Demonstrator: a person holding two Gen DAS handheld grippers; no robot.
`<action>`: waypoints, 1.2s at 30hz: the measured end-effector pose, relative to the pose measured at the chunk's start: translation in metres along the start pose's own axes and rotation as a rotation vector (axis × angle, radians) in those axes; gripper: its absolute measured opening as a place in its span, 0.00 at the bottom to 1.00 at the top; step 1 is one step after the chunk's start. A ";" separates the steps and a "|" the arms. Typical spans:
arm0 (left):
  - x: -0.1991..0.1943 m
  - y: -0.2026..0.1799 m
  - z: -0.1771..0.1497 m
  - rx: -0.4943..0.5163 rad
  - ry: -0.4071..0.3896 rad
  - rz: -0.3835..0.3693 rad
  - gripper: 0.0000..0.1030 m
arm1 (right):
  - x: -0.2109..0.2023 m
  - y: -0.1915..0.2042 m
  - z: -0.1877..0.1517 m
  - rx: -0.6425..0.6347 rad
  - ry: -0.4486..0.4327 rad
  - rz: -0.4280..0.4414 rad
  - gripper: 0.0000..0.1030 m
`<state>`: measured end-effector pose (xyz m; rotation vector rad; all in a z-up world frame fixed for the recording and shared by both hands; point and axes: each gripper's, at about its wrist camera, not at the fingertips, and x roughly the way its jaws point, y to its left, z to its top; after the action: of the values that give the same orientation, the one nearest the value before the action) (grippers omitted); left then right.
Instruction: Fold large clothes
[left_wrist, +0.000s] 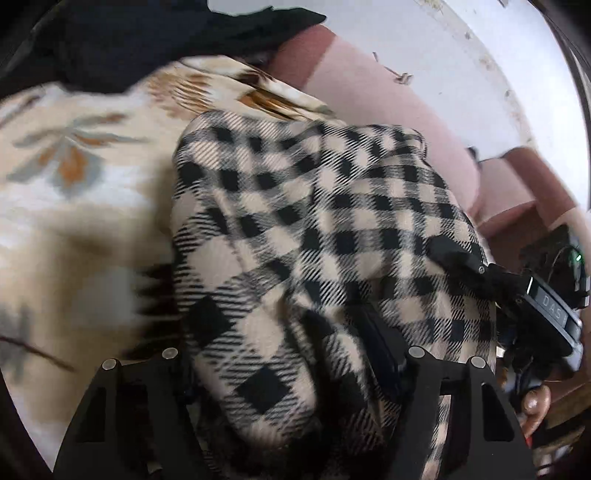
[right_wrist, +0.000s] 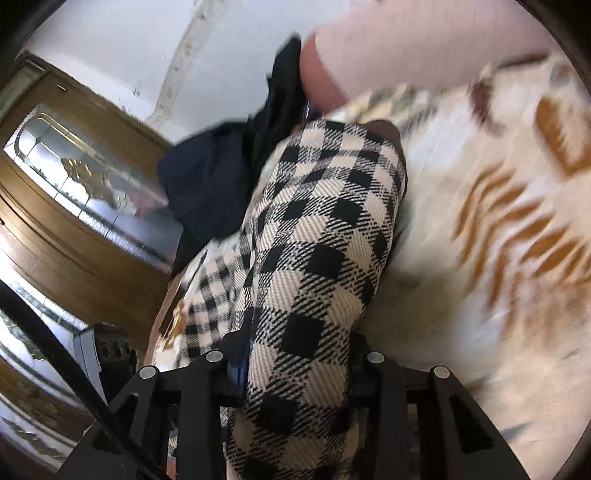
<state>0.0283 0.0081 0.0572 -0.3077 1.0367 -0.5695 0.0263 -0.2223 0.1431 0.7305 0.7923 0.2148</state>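
Your left gripper (left_wrist: 291, 373) has the checked garment (left_wrist: 317, 229) bunched between its jaws, and the cloth spreads forward from there over the patterned blanket (left_wrist: 74, 184). In that view the blanket lies to the left of the garment, a dark heap of clothing (left_wrist: 140, 40) sits behind it, and a padded headboard (left_wrist: 399, 107) stands behind to the right against the wall (left_wrist: 461, 66). Your right gripper (right_wrist: 295, 373) also has a fold of the garment (right_wrist: 317, 258) between its jaws; there the blanket (right_wrist: 480, 258) lies right, the dark heap (right_wrist: 221, 173) behind, a cabinet (right_wrist: 74, 229) left.
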 end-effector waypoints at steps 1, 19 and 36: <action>0.004 -0.001 -0.001 -0.007 0.006 0.002 0.65 | -0.007 -0.006 0.004 0.007 -0.011 -0.014 0.39; -0.026 -0.019 -0.001 0.168 -0.002 0.180 0.57 | -0.061 -0.004 -0.010 -0.036 -0.095 -0.367 0.62; -0.077 0.020 0.011 0.065 -0.172 0.364 0.61 | 0.058 0.080 -0.128 -0.349 0.262 -0.100 0.20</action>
<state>0.0149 0.0687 0.1078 -0.1029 0.8789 -0.2429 -0.0176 -0.0724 0.1027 0.3349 1.0062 0.3532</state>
